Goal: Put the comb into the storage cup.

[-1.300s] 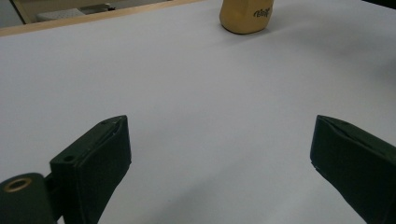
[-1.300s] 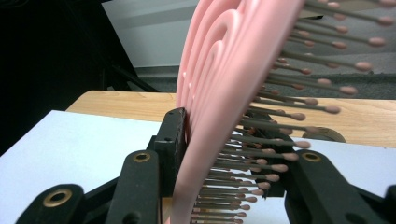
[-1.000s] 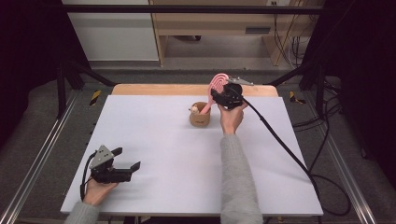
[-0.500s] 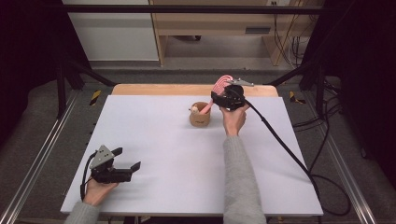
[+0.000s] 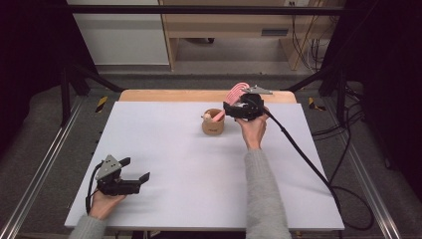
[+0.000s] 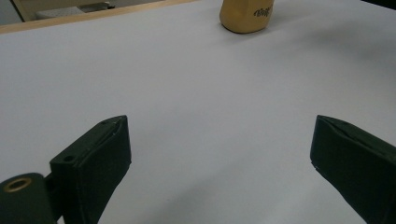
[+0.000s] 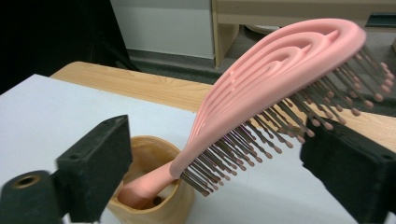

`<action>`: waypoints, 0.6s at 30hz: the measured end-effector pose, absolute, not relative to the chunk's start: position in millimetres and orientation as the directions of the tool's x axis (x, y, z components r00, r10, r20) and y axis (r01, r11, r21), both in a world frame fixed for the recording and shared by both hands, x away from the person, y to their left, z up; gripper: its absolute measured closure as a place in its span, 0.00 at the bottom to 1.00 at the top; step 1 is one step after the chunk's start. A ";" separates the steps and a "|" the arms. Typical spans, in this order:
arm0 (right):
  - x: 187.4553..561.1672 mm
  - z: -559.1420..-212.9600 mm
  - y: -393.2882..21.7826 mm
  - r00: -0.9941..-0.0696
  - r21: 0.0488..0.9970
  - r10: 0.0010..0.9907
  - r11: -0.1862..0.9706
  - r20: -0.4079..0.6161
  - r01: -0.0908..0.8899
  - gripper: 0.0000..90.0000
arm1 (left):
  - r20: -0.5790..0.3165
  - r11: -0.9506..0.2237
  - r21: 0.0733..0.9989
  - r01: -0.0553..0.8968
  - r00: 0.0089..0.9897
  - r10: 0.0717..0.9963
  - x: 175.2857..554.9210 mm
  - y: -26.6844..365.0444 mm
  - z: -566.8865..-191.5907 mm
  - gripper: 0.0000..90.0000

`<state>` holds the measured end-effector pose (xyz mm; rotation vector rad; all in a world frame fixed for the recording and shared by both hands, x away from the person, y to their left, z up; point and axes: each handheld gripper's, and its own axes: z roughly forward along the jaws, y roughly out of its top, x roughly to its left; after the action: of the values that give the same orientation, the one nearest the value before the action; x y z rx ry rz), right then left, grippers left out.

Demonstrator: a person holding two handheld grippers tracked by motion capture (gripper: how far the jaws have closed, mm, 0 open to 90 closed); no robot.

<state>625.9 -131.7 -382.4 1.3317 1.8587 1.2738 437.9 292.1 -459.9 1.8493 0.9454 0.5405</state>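
A pink hairbrush (image 7: 280,70) stands tilted with its handle in a small wooden cup (image 7: 154,196). Its bristled head leans out over the rim. My right gripper (image 7: 219,140) has just been opening. Its jaws now stand wide on either side of the brush head, and the pads do not press on it. In the high view the cup (image 5: 213,123) sits far on the white table, with the brush (image 5: 237,92) and the right gripper (image 5: 239,107) just to its right. My left gripper (image 5: 135,169) rests open at the near left with nothing between its jaws (image 6: 219,140). It looks toward the cup (image 6: 246,16).
The white tabletop (image 5: 199,164) is bordered by a wooden strip (image 5: 174,95) along the far edge. The right gripper's black cable (image 5: 298,149) trails across the table's right side and off its edge. Metal frame rails run along both sides.
The right gripper has eased slightly toward the near side while the brush stays leaning in the cup. The left gripper has not moved.
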 end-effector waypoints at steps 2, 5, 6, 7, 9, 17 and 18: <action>624.3 -381.5 -132.9 -0.382 0.898 0.918 0.076 0.106 0.432 0.06 | -0.035 -0.244 0.894 0.376 0.602 0.798 438.0 292.1 -460.1 0.06; 620.2 -378.9 -135.5 -0.389 0.898 0.916 0.086 0.099 0.431 0.03 | -0.036 -0.244 0.894 0.376 0.602 0.798 438.1 292.0 -460.3 0.06; 618.9 -378.2 -136.1 -0.390 0.900 0.916 0.087 0.096 0.426 0.03 | -0.036 -0.244 0.894 0.376 0.602 0.798 438.1 292.1 -460.3 0.06; 616.7 -376.7 -136.8 -0.394 0.904 0.914 0.085 0.097 0.419 0.02 | -0.037 -0.243 0.894 0.376 0.602 0.798 438.1 292.1 -460.4 0.06; 612.1 -373.8 -139.3 -0.409 0.911 0.907 0.081 0.100 0.404 0.01 | -0.038 -0.243 0.894 0.377 0.602 0.797 438.2 292.0 -460.5 0.06; 594.2 -362.4 -146.9 -0.449 0.927 0.889 0.090 0.090 0.364 0.00 | -0.043 -0.239 0.893 0.381 0.602 0.798 438.4 292.1 -460.9 0.06; 591.9 -360.7 -147.9 -0.455 0.929 0.886 0.089 0.091 0.359 0.00 | -0.044 -0.238 0.893 0.381 0.602 0.797 438.5 292.0 -461.0 0.06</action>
<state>591.9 -147.9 -360.7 1.2210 1.8655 1.3581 438.5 292.0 -461.0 1.8463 0.9512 0.5310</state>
